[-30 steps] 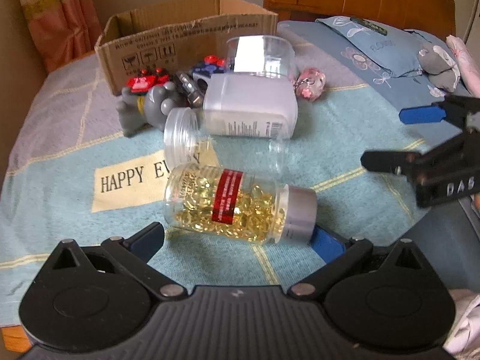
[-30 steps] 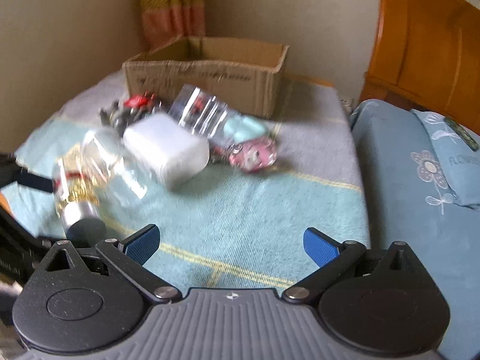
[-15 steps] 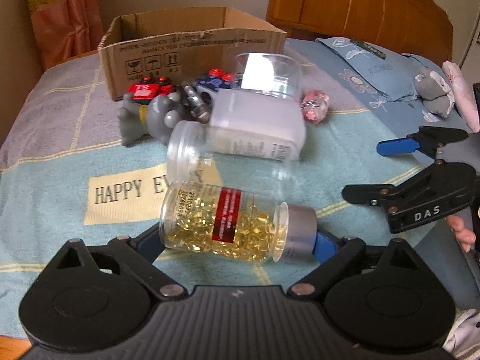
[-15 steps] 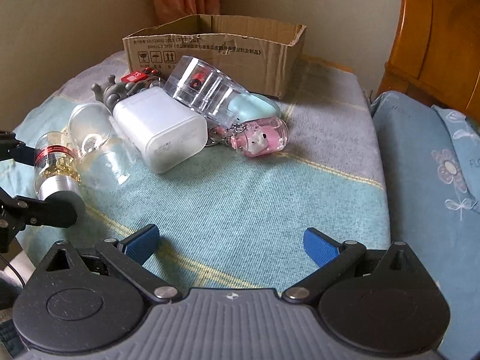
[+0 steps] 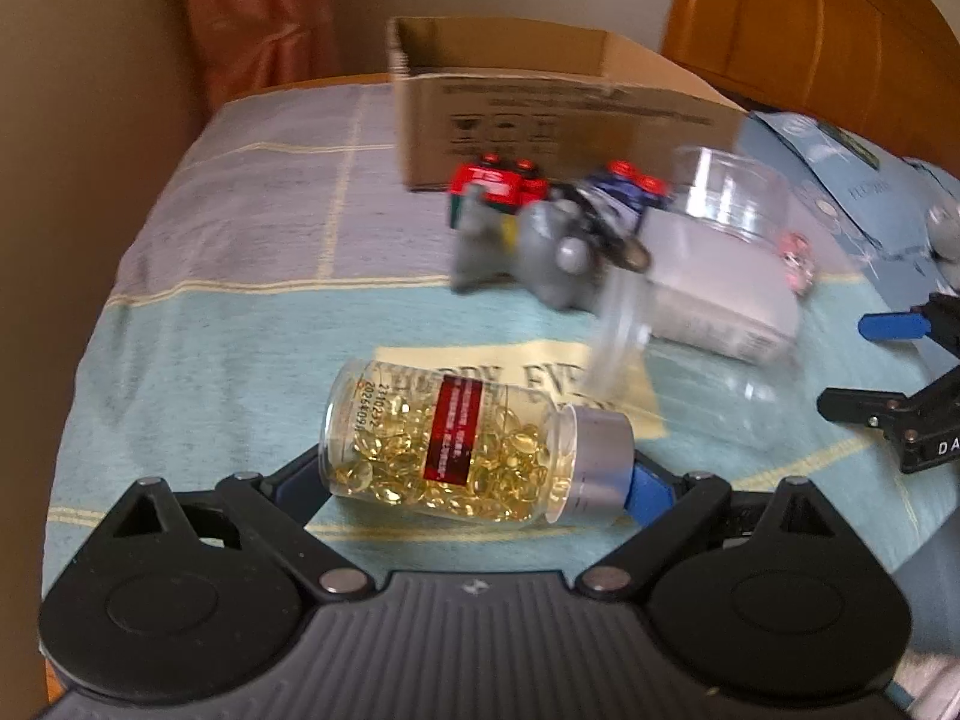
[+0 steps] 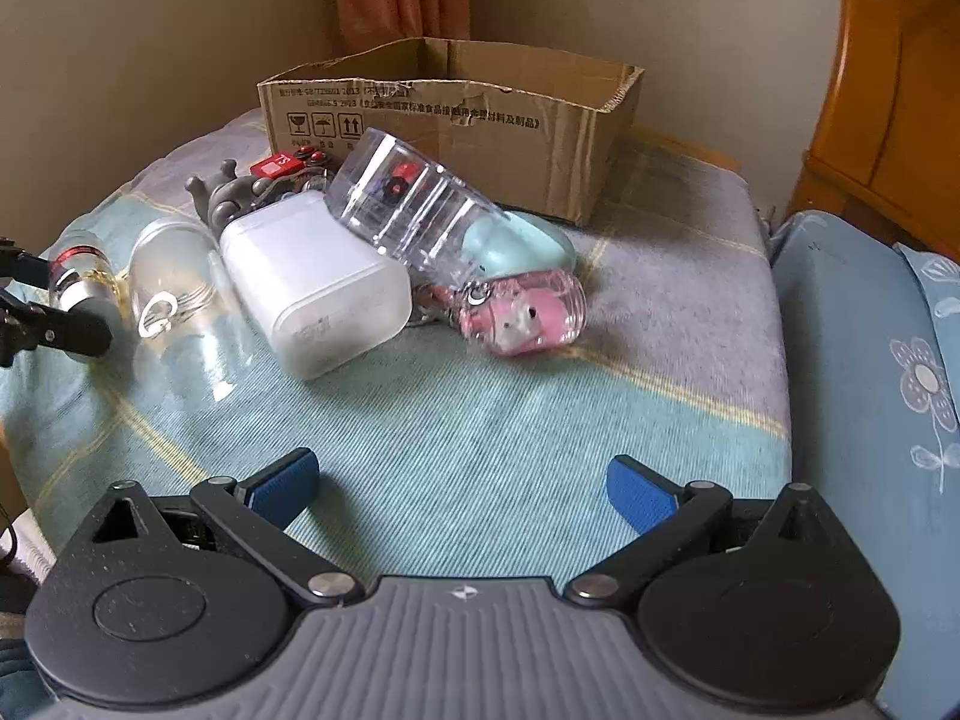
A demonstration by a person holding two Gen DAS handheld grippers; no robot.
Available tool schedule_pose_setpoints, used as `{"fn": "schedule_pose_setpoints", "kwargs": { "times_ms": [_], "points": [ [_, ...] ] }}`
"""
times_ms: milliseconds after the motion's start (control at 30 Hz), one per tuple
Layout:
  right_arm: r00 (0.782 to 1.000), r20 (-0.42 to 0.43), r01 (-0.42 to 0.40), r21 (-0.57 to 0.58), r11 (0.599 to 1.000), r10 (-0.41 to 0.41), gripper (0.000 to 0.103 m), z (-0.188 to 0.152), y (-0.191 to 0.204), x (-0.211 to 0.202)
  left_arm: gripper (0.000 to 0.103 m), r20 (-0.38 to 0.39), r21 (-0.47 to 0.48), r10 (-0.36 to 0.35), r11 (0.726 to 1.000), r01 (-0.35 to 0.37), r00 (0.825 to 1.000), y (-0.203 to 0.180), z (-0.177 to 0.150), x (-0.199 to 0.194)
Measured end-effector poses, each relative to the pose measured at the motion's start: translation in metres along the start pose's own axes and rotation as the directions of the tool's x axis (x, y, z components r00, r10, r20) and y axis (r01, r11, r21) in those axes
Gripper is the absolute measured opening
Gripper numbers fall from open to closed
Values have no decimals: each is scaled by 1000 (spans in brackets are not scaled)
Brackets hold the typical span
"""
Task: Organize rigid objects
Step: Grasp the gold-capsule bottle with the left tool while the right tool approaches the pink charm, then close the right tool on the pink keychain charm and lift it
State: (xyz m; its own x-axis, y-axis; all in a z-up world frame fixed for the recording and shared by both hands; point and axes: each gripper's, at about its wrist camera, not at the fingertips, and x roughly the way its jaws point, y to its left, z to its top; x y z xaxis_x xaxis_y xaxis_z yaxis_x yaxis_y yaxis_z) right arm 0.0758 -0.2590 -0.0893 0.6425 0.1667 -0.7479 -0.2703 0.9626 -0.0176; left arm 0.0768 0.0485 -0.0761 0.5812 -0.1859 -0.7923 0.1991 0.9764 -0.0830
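My left gripper (image 5: 480, 480) is shut on a clear bottle of yellow capsules (image 5: 474, 456) with a red label and silver cap, held end to end above the blanket; the bottle also shows in the right wrist view (image 6: 78, 282). My right gripper (image 6: 462, 480) is open and empty over the blanket. Ahead of it lie a white square container (image 6: 312, 288), a clear empty jar (image 6: 174, 294), a clear box (image 6: 408, 210), a pink toy bottle (image 6: 522, 312) and a grey figure (image 6: 234, 195). An open cardboard box (image 6: 456, 120) stands behind them.
A blue-green blanket (image 6: 456, 420) covers the surface. A wall runs along the left (image 6: 120, 60). A blue pillow (image 6: 870, 360) and wooden headboard (image 6: 888, 90) are at the right. Red and blue toy cars (image 5: 498, 180) lie by the box.
My left gripper closed on the capsule bottle and lifted it, turning left. My right gripper moved nearer the pile and stayed open.
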Motion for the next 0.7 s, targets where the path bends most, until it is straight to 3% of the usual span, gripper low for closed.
{"fn": "schedule_pose_setpoints", "kwargs": {
  "times_ms": [700],
  "points": [
    [992, -35, -122, -154, 981, 118, 103, 51, -21, 44, 96, 3, -23, -9, 1000, 9, 1000, 6, 7, 9]
  ]
}}
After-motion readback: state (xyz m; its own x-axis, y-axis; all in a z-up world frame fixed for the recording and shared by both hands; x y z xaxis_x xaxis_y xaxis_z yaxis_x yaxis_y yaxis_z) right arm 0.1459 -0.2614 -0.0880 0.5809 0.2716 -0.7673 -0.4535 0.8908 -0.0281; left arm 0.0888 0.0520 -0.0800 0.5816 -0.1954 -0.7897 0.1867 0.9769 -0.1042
